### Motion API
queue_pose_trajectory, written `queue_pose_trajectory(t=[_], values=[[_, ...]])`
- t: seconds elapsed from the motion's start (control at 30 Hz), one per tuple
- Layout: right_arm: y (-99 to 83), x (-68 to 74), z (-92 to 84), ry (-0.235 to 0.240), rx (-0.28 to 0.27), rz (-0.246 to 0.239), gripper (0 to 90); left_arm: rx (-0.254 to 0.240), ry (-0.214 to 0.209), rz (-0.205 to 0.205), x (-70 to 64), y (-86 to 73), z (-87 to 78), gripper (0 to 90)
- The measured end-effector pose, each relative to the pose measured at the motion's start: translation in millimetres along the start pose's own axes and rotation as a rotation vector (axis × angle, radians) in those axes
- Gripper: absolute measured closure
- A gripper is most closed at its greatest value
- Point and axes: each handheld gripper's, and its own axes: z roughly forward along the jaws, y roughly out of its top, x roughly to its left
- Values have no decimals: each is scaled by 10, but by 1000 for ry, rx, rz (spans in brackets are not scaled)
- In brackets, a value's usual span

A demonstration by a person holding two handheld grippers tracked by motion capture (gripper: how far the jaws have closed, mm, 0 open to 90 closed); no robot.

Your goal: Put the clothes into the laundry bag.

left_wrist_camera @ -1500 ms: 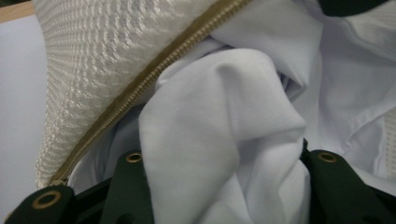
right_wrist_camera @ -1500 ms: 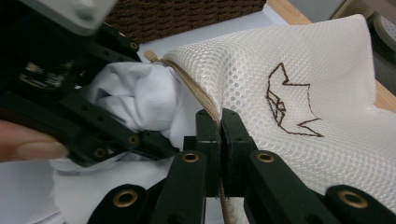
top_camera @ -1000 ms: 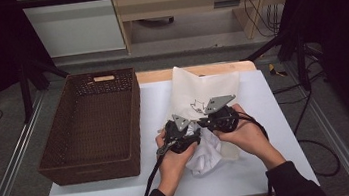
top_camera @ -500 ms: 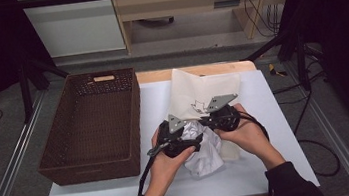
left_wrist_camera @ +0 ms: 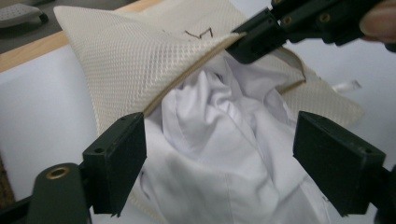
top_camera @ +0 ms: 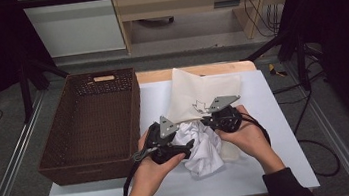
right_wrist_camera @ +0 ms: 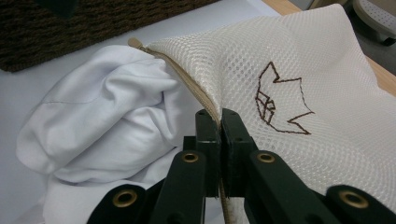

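A cream mesh bag (top_camera: 202, 94) with a brown stitched mark lies on the white table. A crumpled white garment (top_camera: 201, 150) sits half inside the bag's mouth. My right gripper (top_camera: 206, 120) is shut on the bag's tan rim (right_wrist_camera: 205, 100) and holds the mouth up. My left gripper (top_camera: 188, 147) hovers over the garment. Its jaws have just been closing a little but stand wide, and the cloth (left_wrist_camera: 233, 177) lies between them, untouched by the pads. In the left gripper view, the left gripper (left_wrist_camera: 219, 135) faces the raised mesh bag (left_wrist_camera: 126, 70) and the right gripper (left_wrist_camera: 252, 39).
A dark brown wicker basket (top_camera: 90, 123) stands on the table's left part, next to my left hand. Bare white table (top_camera: 281, 160) lies to the right and near the front edge. Cables run along the floor at the right.
My left gripper has drawn back from the bag's mouth toward the person and lifted, its jaws now wider apart. The right gripper and the held rim have stayed in place.
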Motion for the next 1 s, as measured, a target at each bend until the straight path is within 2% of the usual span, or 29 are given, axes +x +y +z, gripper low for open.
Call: queue_pose_trajectory(t=[0.07, 0.1, 0.23, 0.3, 0.33, 0.4, 0.47, 0.5, 0.53, 0.6, 0.63, 0.7, 0.83, 0.93, 1.0], values=[[16, 14, 14, -7, 29, -34, 876, 24, -3, 6, -5, -4, -58, 186], [31, 17, 3, -28, 36, -53, 875, 25, 1, 11, -8, -6, -88, 194], [27, 8, -31, -19, 12, -44, 875, 51, 11, 39, -18, -25, -178, 246], [26, 17, -32, -16, 3, -47, 875, 82, -8, 36, -25, -66, -197, 321], [27, 16, -41, -14, 1, -47, 875, 103, -11, 42, -32, -100, -197, 338], [27, 14, -45, -12, -4, -47, 875, 143, -24, 66, -45, -154, -195, 432], [24, 11, -45, -10, -7, -46, 875, 191, -35, 92, -55, -233, -173, 507], [22, 12, -43, -10, -8, -46, 876, 206, -40, 96, -55, -257, -162, 574], [23, 12, -42, -10, -9, -47, 875, 225, -42, 99, -48, -287, -145, 592], [25, 18, -44, -11, -10, -45, 875, 266, -54, 111, -30, -337, -106, 698], [29, 24, -48, -13, -10, -41, 875, 283, -43, 110, -23, -358, -81, 706], [33, 29, -53, -11, -17, -41, 875, 318, -50, 114, -4, -381, -34, 764], [35, 30, -60, -7, -20, -46, 875, 339, -44, 107, 5, -369, 54, 800], [36, 29, -62, -5, -20, -45, 875, 352, -44, 117, -7, -340, 154, 814], [37, 32, -62, -5, -20, -47, 875, 351, -51, 103, -7, -330, 233, 815]])
